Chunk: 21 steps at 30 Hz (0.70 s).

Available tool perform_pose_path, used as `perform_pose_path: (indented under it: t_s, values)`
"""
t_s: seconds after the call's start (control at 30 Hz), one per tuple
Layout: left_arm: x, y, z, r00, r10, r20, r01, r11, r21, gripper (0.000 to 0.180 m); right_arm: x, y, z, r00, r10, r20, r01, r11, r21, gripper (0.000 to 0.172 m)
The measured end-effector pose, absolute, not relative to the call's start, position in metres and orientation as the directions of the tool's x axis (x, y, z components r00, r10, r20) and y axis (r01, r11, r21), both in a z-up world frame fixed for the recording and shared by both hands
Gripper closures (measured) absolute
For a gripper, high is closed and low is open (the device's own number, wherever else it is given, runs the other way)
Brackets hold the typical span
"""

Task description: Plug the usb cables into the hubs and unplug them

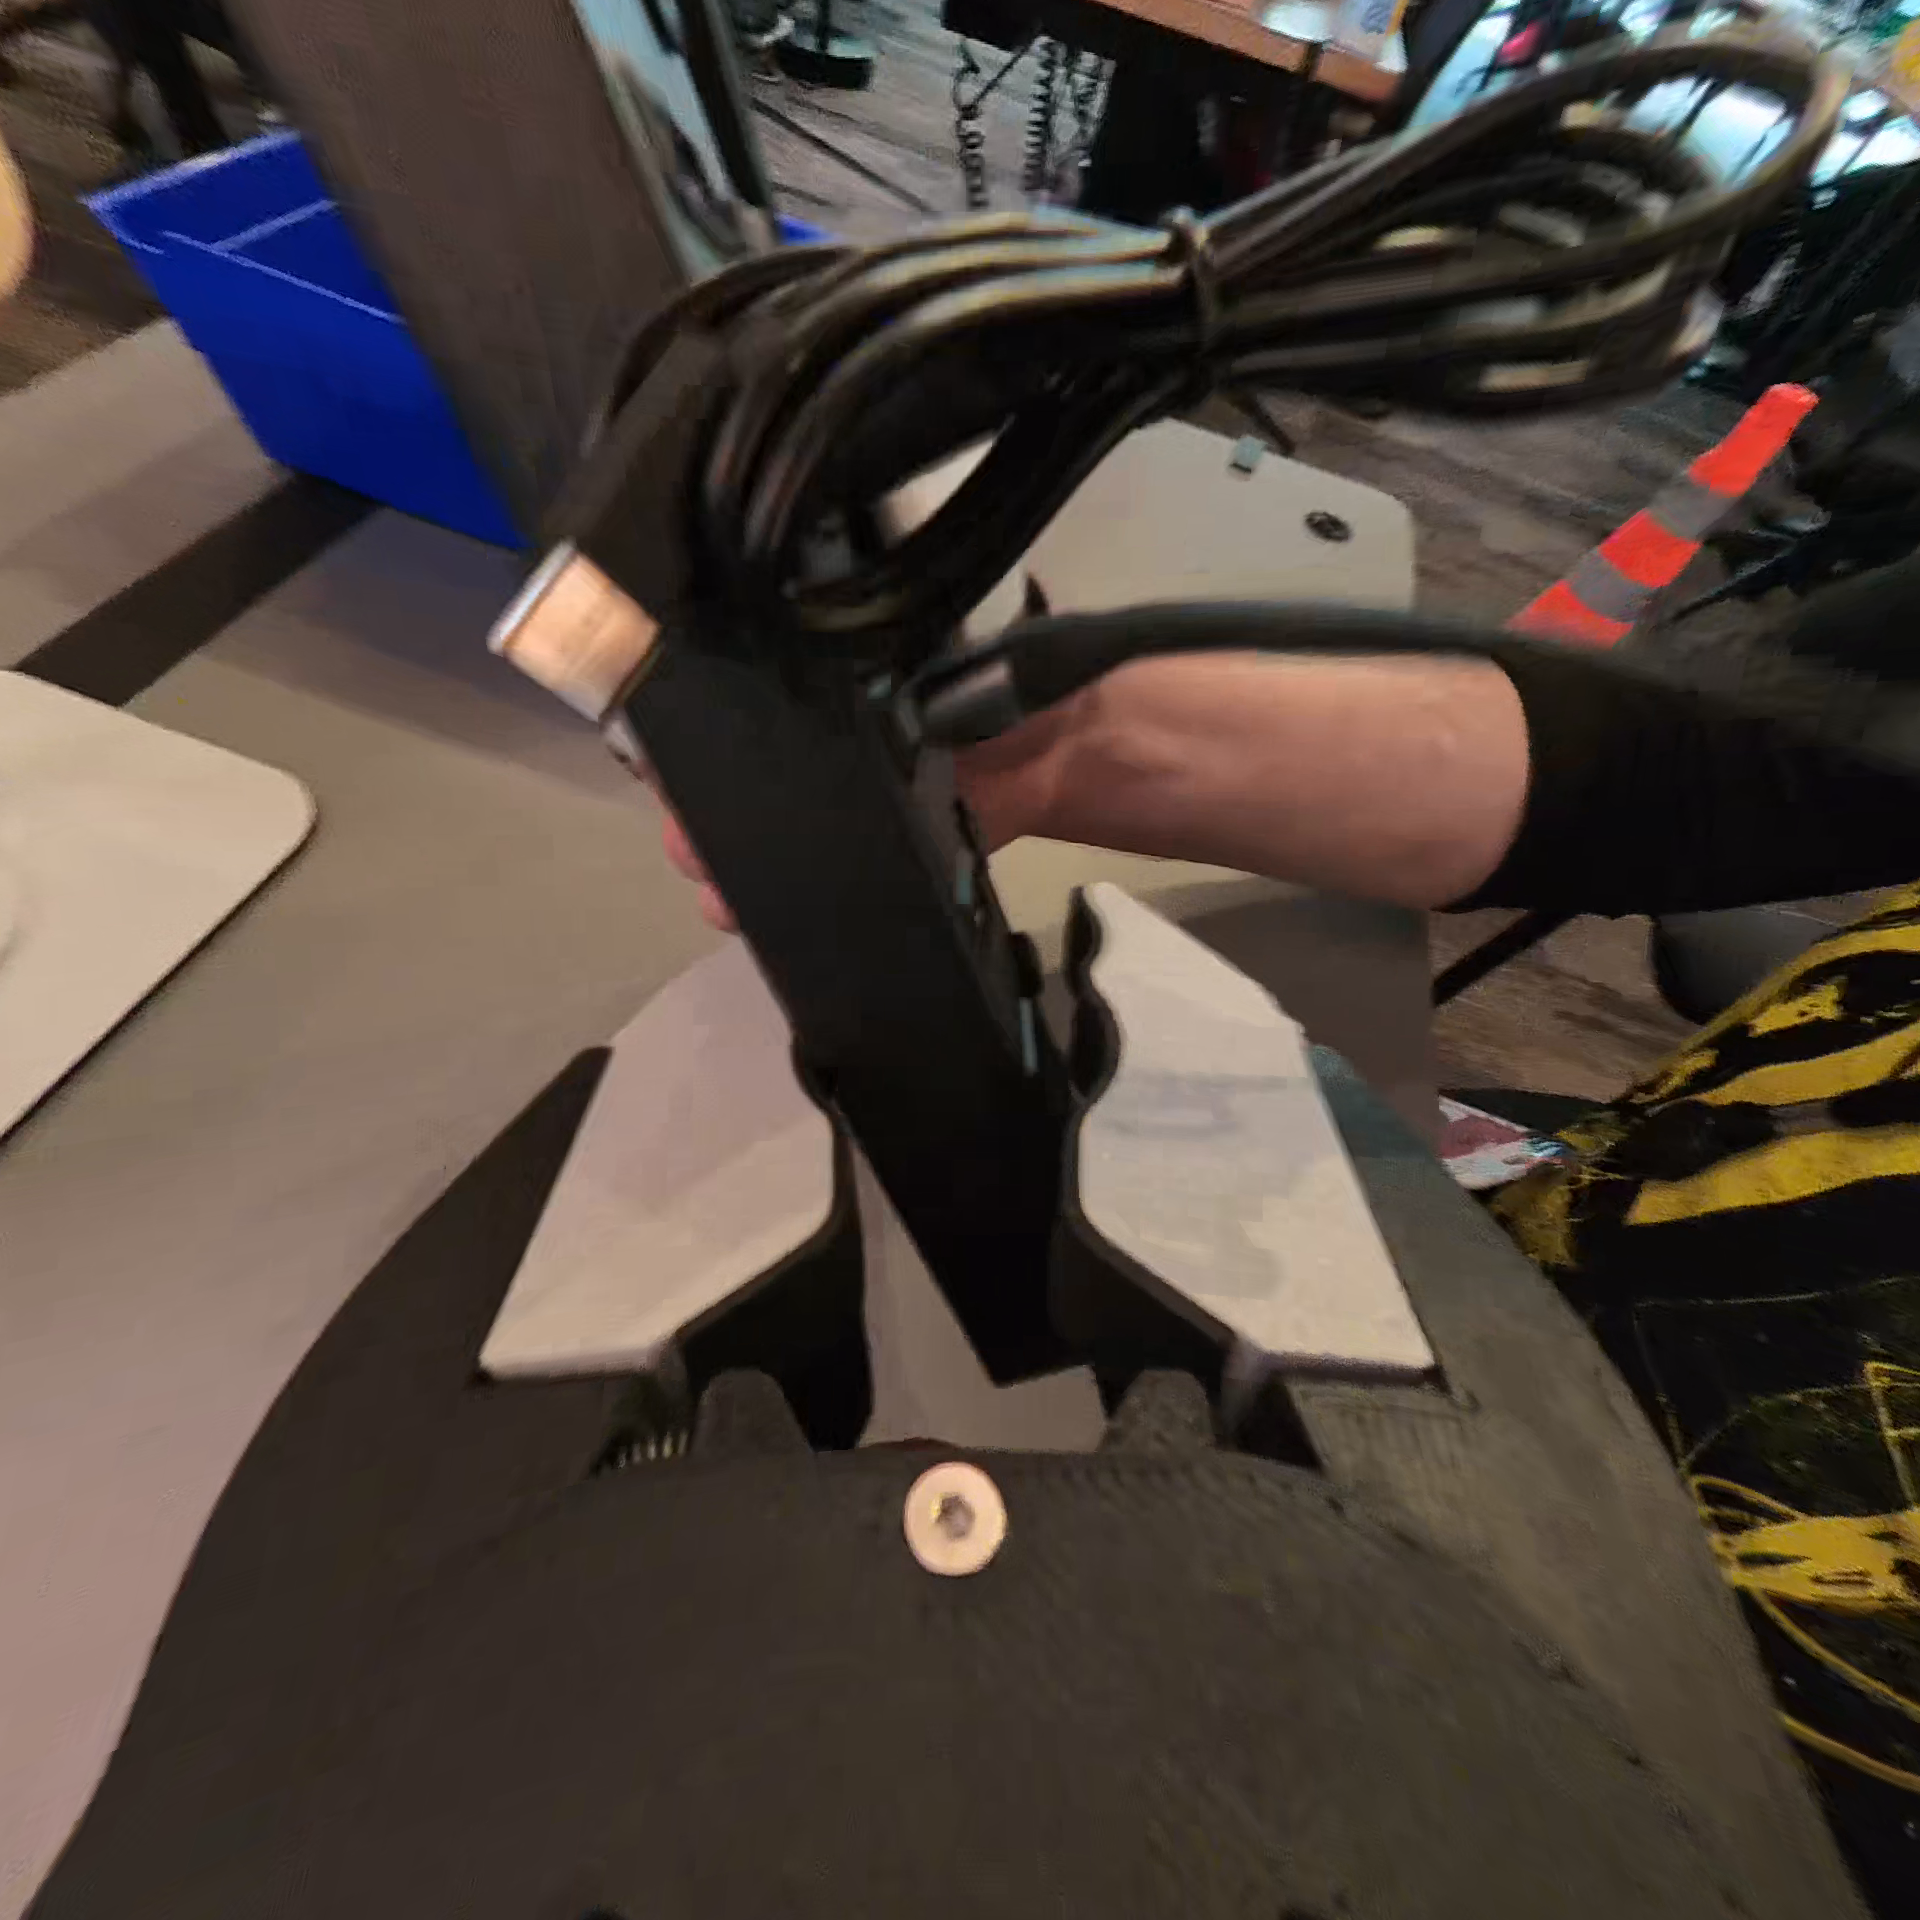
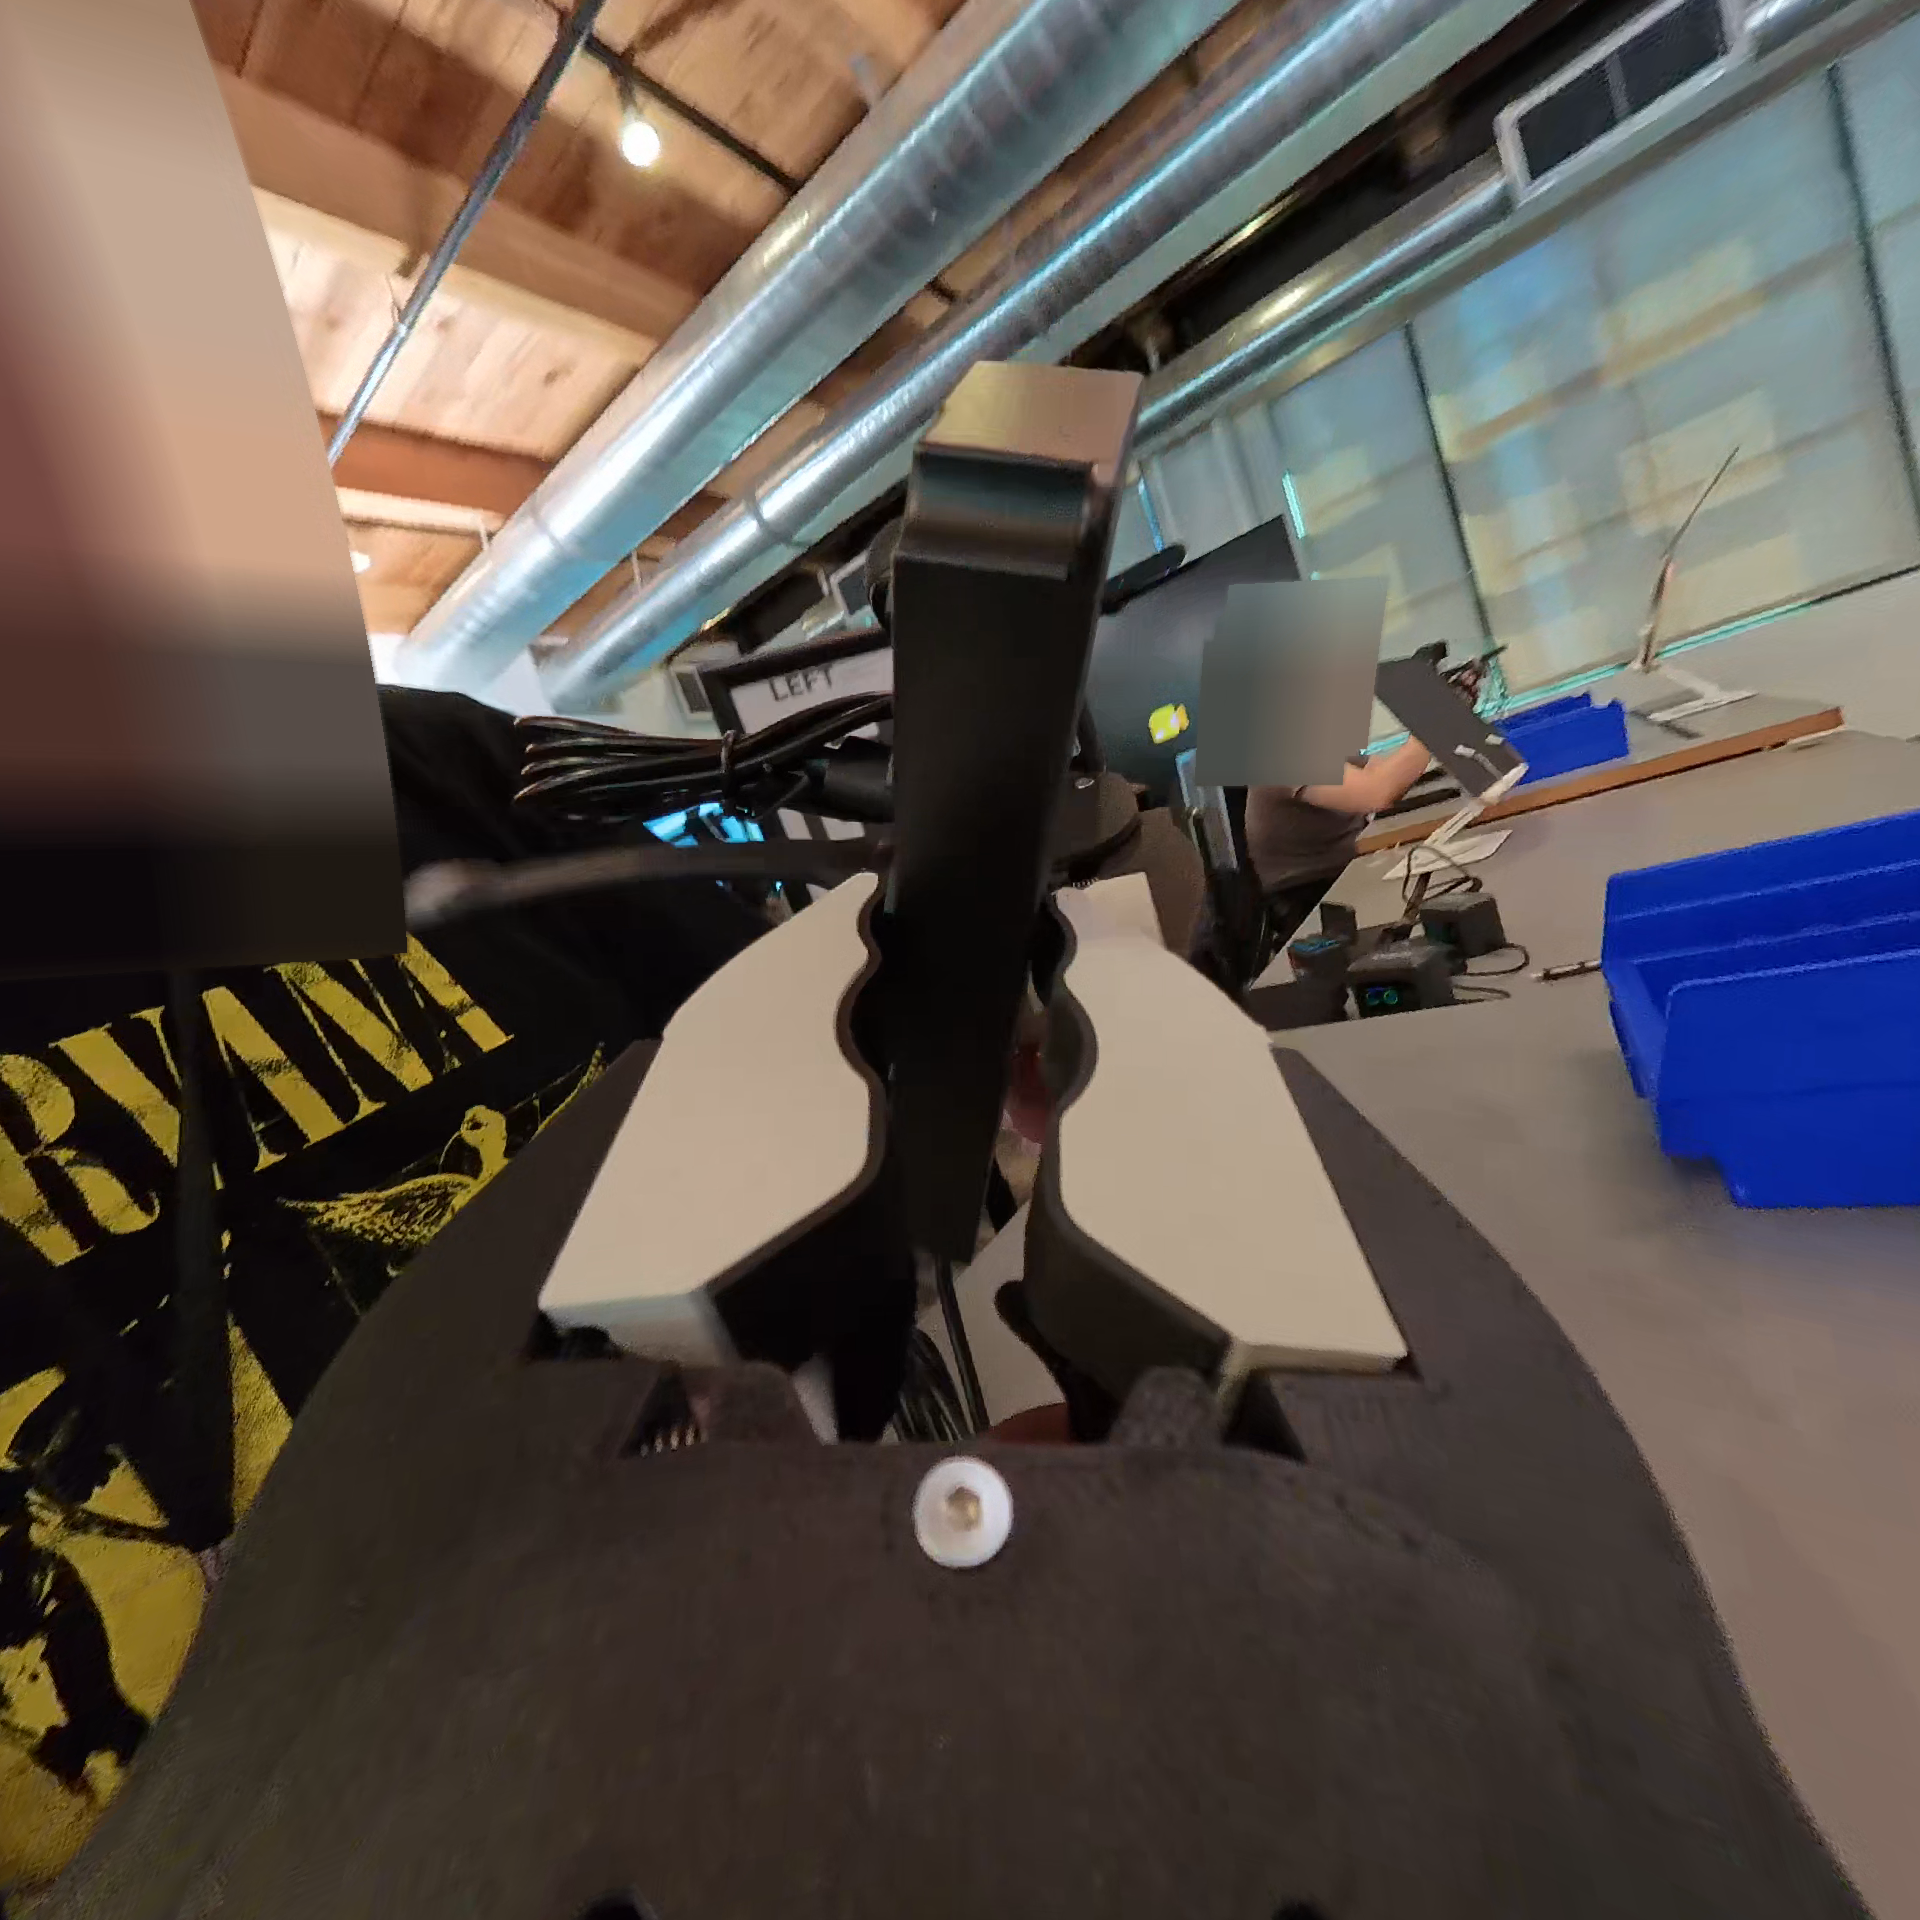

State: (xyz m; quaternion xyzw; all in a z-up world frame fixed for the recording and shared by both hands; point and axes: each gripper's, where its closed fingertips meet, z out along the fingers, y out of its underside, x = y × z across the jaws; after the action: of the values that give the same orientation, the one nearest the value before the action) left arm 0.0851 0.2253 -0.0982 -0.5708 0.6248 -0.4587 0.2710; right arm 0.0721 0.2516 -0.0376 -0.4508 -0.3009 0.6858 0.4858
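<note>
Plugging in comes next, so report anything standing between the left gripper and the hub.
Nothing visible does. The hub already stands between the left gripper's fingers. A plug sits at its side edge, a hand is behind it, and the cable bundle hangs above, none of them blocking the grip.

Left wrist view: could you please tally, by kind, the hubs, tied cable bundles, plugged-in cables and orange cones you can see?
hub: 1
cable bundle: 1
plugged-in cable: 1
orange cone: 1
Total: 4
</note>
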Motion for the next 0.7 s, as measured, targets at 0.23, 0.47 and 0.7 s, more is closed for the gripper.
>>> perform_pose_path:
  t_s: [0.23, 0.47, 0.7]
  values:
    - [0.089, 0.274, -0.105, 0.102, -0.981, 0.163, -0.416, -0.191, -0.889, 0.152, 0.084, 0.293, -0.045, 0.201, 0.93, -0.306, -0.325, -0.232, -0.917, 0.116]
    - [0.08, 0.329, -0.109, 0.367, -0.921, 0.128, -0.385, -0.276, -0.881, 0.153, 0.133, 0.268, -0.03, 0.718, 0.649, 0.252, 0.21, 0.144, -0.967, 0.154]
    - [0.096, 0.336, -0.111, 0.428, -0.899, 0.093, -0.375, -0.27, -0.887, 0.153, 0.085, 0.263, -0.029, 0.599, 0.411, 0.687, 0.677, 0.199, -0.709, 0.157]
